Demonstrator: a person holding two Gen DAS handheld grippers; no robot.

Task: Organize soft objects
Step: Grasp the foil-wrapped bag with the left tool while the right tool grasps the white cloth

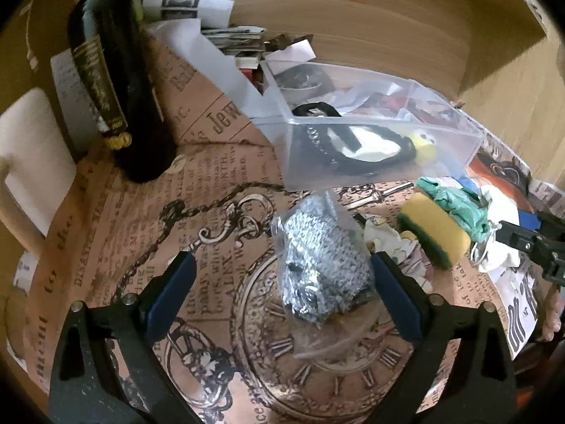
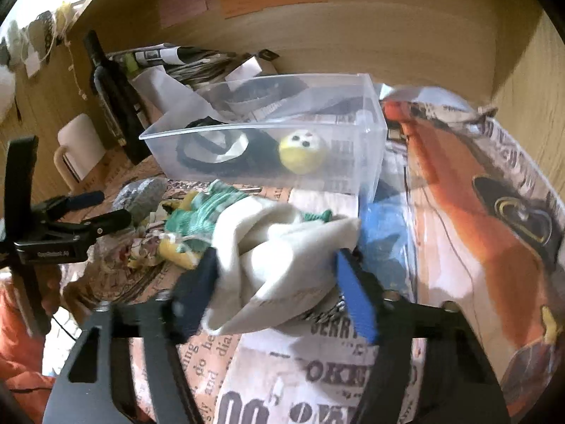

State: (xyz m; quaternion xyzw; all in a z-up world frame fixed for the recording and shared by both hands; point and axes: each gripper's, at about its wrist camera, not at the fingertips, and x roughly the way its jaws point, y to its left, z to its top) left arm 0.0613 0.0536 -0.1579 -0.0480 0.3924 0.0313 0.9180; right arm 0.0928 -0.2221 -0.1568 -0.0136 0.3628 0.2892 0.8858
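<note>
A clear plastic bin (image 1: 356,155) (image 2: 370,130) holds a black-and-white soft item and a yellow ball toy (image 2: 302,153). My left gripper (image 1: 282,265) is open around a bagged silver scouring pad (image 1: 317,265); the pad sits against the right finger. A yellow-green sponge (image 1: 436,229) and a green cloth (image 1: 455,201) lie to the right of the pad. My right gripper (image 2: 275,272) has its jaws around a white cloth (image 2: 279,254), which bunches between the fingers; the grip looks closed on it.
A dark bottle (image 1: 116,81) and a white mug (image 1: 24,162) stand at left. Papers pile up behind the bin. A blue cloth (image 2: 383,233) lies beside the white one. Wooden walls enclose the printed table cover (image 1: 123,254).
</note>
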